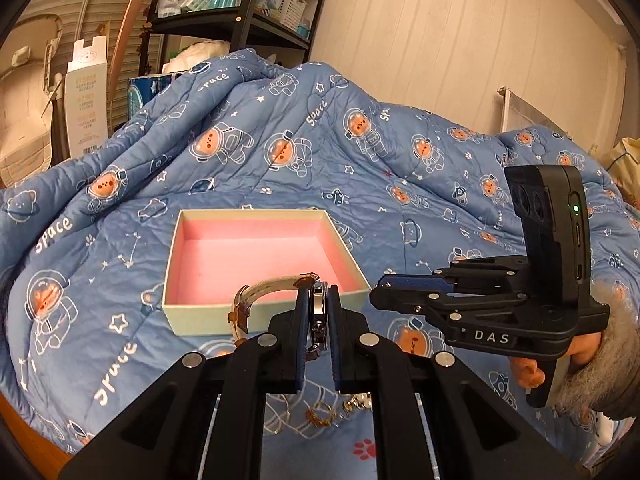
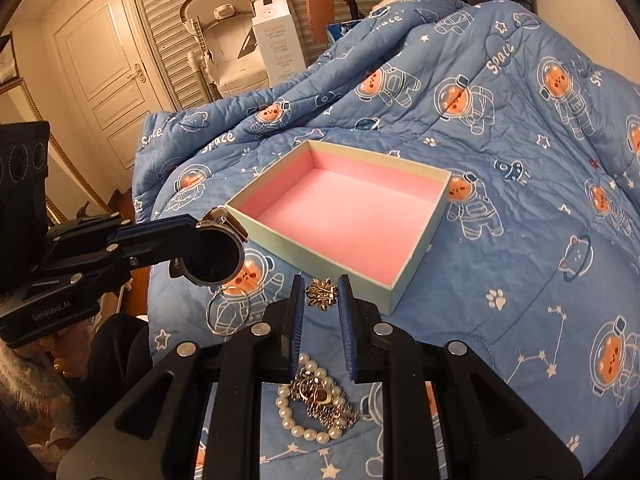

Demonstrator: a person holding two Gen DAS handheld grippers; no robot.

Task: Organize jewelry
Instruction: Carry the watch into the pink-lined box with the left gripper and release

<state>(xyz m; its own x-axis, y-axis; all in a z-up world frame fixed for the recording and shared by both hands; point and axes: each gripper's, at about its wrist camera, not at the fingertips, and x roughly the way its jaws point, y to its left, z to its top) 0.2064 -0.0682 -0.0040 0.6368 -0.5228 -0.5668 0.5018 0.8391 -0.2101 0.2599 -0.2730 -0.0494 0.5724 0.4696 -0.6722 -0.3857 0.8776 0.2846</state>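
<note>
A rumpled blue quilt (image 2: 520, 168) printed with astronaut bears is seen serving as the work surface, its soft folds offering no level footing, so that the shallow pink-lined box (image 2: 414, 220) set upon it could be tipped if its near rim were struck. The box is shown empty, with open room above it and bare quilt to its right and beyond. A watch (image 1: 318, 312) is held edge-on by its case between the nearly closed fingers of the left gripper (image 1: 318, 320), raised just short of the box's near wall, its pale strap (image 1: 256, 294) hanging loose to one side; a slip is judged possible, the grip being taken on a smooth round case, and the strap could be snagged on the rim. The right gripper (image 2: 322, 300) is seen partly open and holding nothing, poised over a small gilt brooch (image 2: 322, 293). A pearl strand (image 2: 308, 404), tangled with what appears to be a chain, and a thin ring-shaped hoop (image 2: 228, 310) are left lying on the quilt.
</note>
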